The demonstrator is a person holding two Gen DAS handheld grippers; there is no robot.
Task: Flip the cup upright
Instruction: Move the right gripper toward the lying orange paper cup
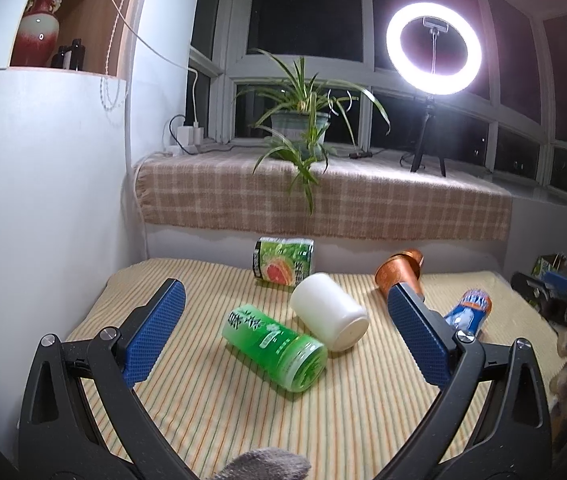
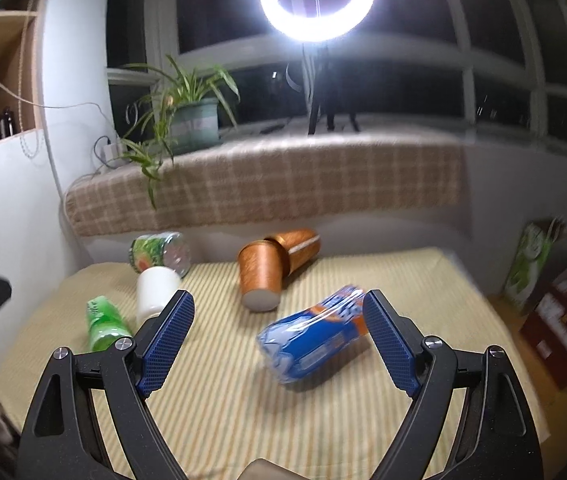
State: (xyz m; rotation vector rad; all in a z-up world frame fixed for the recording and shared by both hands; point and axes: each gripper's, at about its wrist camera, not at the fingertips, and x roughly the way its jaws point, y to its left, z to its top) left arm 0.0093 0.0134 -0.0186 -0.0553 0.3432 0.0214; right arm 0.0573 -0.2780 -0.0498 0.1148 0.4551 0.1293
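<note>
Six cups are counted lying on their sides: two green [image 1: 274, 347] [image 1: 283, 262], one white [image 1: 329, 312], two copper [image 2: 261, 276] [image 2: 301, 248], one blue [image 2: 311, 338]. One potted plant [image 1: 301, 124] and one ring light [image 1: 434, 44] are recorded.

Dark windows [image 1: 307, 12] w/ ring light [image 1: 434, 49], potted plant [image 1: 301, 120] on plaid-covered sill [image 1: 323, 196]; white wall [image 1: 43, 180].

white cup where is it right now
In the left wrist view the white cup lies on its side mid-table on the striped cloth, touching the green cup in front of it, with the copper cups to its right.
</note>
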